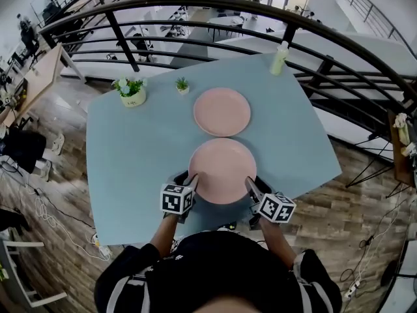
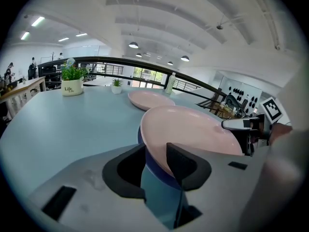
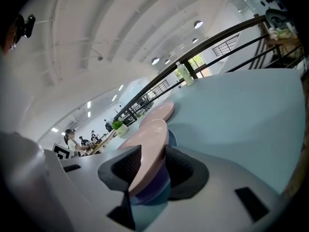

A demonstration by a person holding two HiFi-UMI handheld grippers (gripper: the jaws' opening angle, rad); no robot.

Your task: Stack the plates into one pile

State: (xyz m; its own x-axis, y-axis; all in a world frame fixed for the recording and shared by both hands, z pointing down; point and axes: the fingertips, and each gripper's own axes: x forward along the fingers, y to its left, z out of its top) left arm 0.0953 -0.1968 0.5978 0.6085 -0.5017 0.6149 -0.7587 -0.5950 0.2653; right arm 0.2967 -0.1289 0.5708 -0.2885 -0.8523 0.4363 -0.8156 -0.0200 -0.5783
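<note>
Two pink plates are on the light blue table. The far plate lies flat at the table's middle. The near plate is held by both grippers at its near rim. My left gripper is shut on its left side and my right gripper on its right side. In the left gripper view the near plate's rim sits between the jaws of the left gripper, with a dark shadow beneath it, and the far plate lies beyond. In the right gripper view the right gripper pinches the near plate, with the far plate behind.
A potted plant in a white pot, a small green plant and a pale bottle stand along the table's far edge. A dark curved railing runs behind the table. People sit at distant desks.
</note>
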